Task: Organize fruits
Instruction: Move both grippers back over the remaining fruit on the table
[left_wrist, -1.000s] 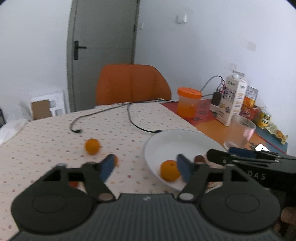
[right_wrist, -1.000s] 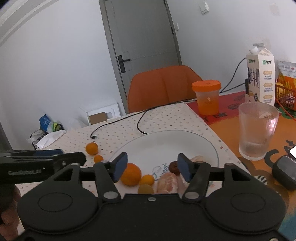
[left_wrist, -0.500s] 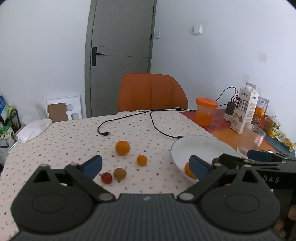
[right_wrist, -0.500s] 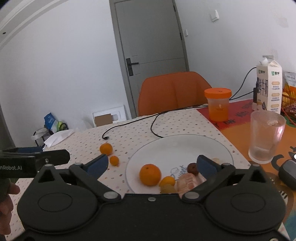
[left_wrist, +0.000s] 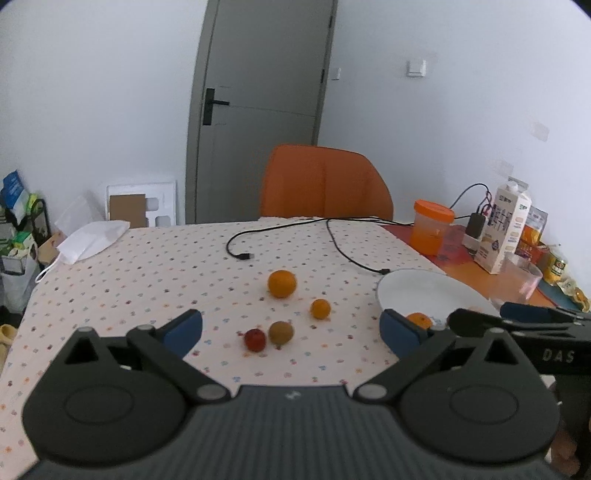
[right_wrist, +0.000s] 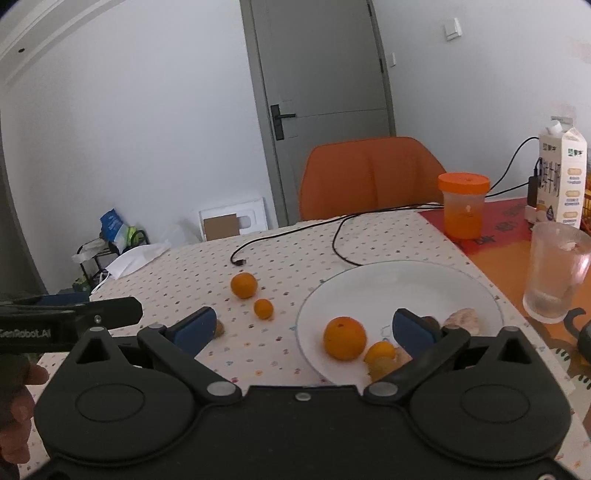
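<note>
Overhead, left claw (left_wrist: 290, 328) agape, well above tablecloth (left_wrist: 147, 266) fruit.

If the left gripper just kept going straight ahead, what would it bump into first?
Probably the brown fruit and the red fruit beside it, lying on the table between the open left gripper fingers. Depth is hard to judge here.

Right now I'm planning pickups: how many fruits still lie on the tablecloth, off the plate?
4: large orange, small orange, brown fruit and red fruit side by side. None seems hidden.
</note>
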